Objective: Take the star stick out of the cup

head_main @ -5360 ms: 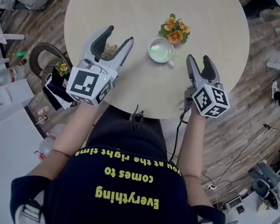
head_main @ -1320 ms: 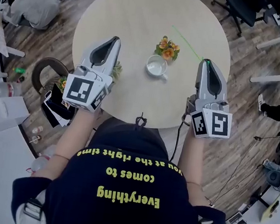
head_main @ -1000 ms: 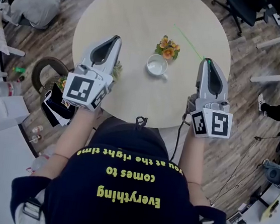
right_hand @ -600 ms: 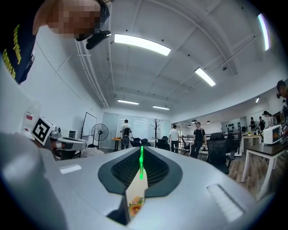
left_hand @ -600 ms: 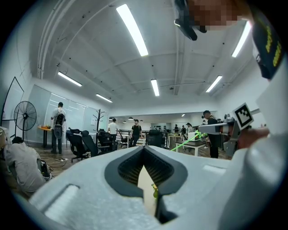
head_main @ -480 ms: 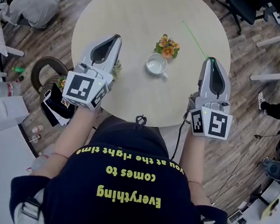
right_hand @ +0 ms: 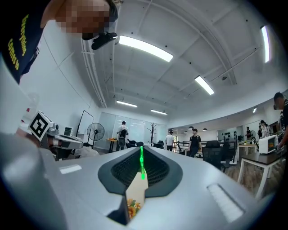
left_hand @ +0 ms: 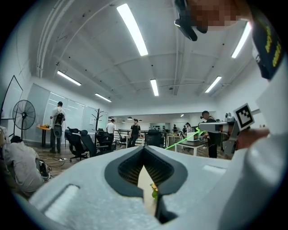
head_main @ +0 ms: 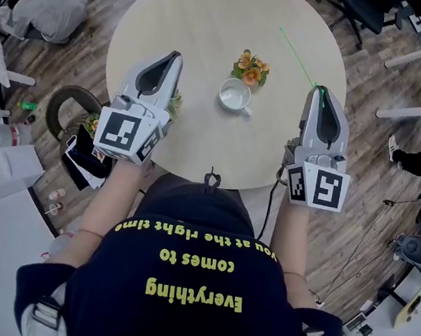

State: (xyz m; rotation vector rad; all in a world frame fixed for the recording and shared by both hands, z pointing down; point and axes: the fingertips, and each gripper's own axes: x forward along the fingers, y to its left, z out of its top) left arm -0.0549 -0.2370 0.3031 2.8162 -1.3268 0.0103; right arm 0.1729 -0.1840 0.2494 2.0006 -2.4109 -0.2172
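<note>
Round pale wooden tabletop (head_main: pixel 204 33), white ceramic cup (head_main: pixel 234 96) mid-table, and the thin green star stick (head_main: pixel 298 58) is out, pinched in the clenched right gripper (head_main: pixel 319 90) near the right edge. Left gripper (head_main: pixel 174 57) is clamped on nothing; next, probably, lay the stick down clear of the cup. Only the right gripper view shows the pinch itself, only the head view the cup.

Green star stick (head_main: pixel 297 54), white cup (head_main: pixel 234 96), orange flowers (head_main: pixel 251 67), pale beige table (head_main: pixel 198 17), dark shirt (head_main: pixel 182 274) with yellow lettering, brown wood-grain floor (head_main: pixel 373 84)
</note>
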